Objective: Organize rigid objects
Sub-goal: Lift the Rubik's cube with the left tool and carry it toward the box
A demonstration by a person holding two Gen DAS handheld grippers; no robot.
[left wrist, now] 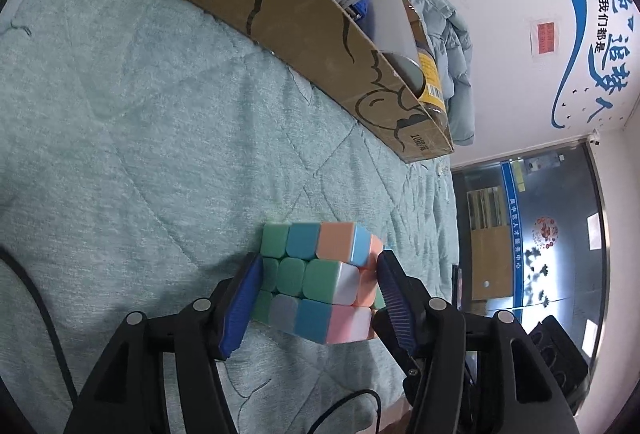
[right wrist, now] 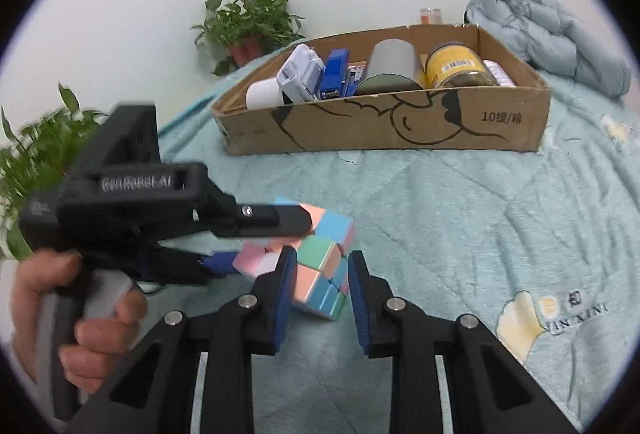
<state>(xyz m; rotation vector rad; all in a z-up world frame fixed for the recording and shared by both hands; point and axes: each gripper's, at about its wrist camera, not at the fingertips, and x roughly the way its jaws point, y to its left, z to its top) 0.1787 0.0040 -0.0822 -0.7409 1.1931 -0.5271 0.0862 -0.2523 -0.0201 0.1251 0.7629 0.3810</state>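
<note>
On the pale green quilted bedspread (right wrist: 460,226), a pastel-coloured plastic puzzle cube (left wrist: 320,282) sits with its layers twisted out of line, in front of the open brown cardboard box (right wrist: 400,125) that already holds a yellow-labelled glass jar (right wrist: 454,67), a grey cylinder (right wrist: 390,65) and a blue stapler (right wrist: 334,73). The left gripper (left wrist: 316,298), held in a person's hand (right wrist: 76,318), has its blue-padded jaws clamped on the cube's two sides. The right gripper (right wrist: 320,298) has its jaws pinched in on a corner of the same cube.

cube (left wrist: 320,282) | pastel, top layer twisted | on teal quilt (left wrist: 140,153)
</note>
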